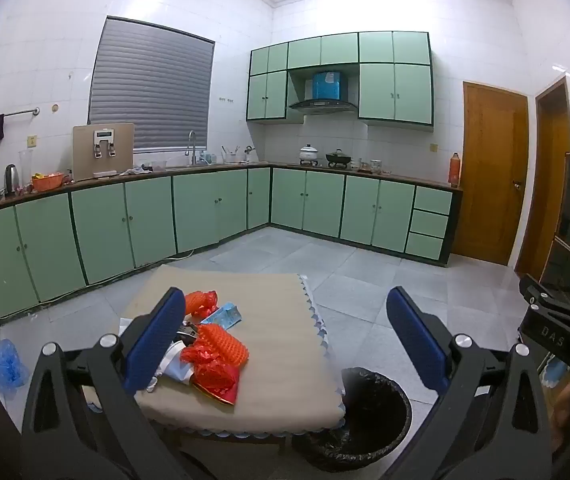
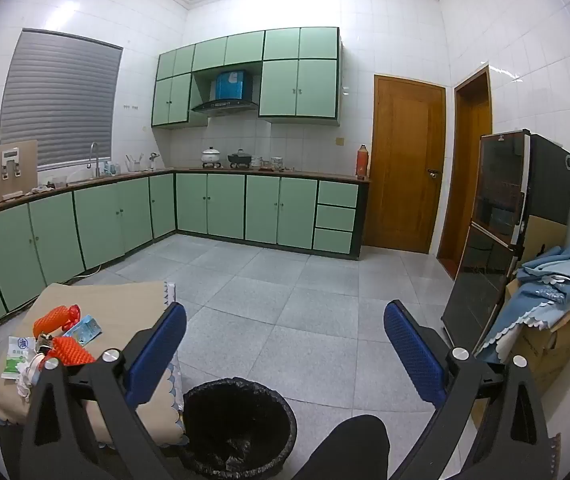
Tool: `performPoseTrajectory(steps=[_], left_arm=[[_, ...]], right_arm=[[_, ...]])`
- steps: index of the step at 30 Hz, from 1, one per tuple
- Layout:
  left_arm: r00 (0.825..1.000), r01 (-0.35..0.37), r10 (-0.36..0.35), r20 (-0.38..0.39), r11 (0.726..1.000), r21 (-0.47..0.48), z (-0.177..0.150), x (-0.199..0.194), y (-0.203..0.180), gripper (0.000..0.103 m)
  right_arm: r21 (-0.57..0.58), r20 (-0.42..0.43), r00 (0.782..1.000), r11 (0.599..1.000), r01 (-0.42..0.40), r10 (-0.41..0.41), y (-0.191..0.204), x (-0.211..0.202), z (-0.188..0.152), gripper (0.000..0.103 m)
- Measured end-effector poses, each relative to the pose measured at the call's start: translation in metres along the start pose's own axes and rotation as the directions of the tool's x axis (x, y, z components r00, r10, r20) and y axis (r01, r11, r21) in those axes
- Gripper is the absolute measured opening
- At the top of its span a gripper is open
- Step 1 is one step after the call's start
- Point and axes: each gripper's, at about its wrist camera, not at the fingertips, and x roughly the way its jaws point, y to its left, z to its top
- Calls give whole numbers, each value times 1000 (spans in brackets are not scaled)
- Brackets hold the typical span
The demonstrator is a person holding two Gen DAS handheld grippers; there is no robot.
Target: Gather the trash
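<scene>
A pile of trash lies on a low table (image 1: pixel 269 364) with a beige cloth: orange foam netting (image 1: pixel 221 346), red wrapping (image 1: pixel 215 378), a light blue carton (image 1: pixel 227 316) and white scraps. In the right wrist view the same pile (image 2: pixel 67 346) includes a white and green packet (image 2: pixel 17 356). A black-lined trash bin (image 1: pixel 373 416) stands at the table's right corner; it also shows in the right wrist view (image 2: pixel 239 426). My left gripper (image 1: pixel 285 340) is open and empty above the table. My right gripper (image 2: pixel 285 354) is open and empty above the floor beside the bin.
Green kitchen cabinets (image 1: pixel 157 216) run along the left and back walls. Two wooden doors (image 2: pixel 405 164) are at the right. A dark glass-front cabinet (image 2: pixel 497 232) and a box with blue cloths (image 2: pixel 553 292) stand at the right. A blue bag (image 1: pixel 5 364) lies on the floor left.
</scene>
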Motion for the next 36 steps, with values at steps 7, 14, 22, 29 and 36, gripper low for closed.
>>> performPoseTrajectory(steps=[7, 14, 22, 29, 36], left_arm=[[1000, -9, 9, 1, 1000, -2, -1, 0, -3, 97], [1000, -2, 2, -5, 1000, 2, 4, -6, -8, 97], [1000, 0, 0, -4, 1000, -5, 0, -1, -3, 97], [1000, -1, 1, -6, 1000, -7, -1, 0, -3, 97], [1000, -1, 1, -7, 1000, -8, -1, 0, -2, 97]], right_arm=[[-4, -4, 1000, 1000, 2, -2, 1, 1, -1, 97], [-1, -6, 1000, 1000, 2, -2, 2, 1, -2, 97], [0, -7, 1000, 1000, 1, -1, 3, 1, -3, 97], [-1, -7, 1000, 1000, 1, -1, 3, 1, -4, 97], [0, -5, 1000, 1000, 2, -2, 4, 1, -5, 97]])
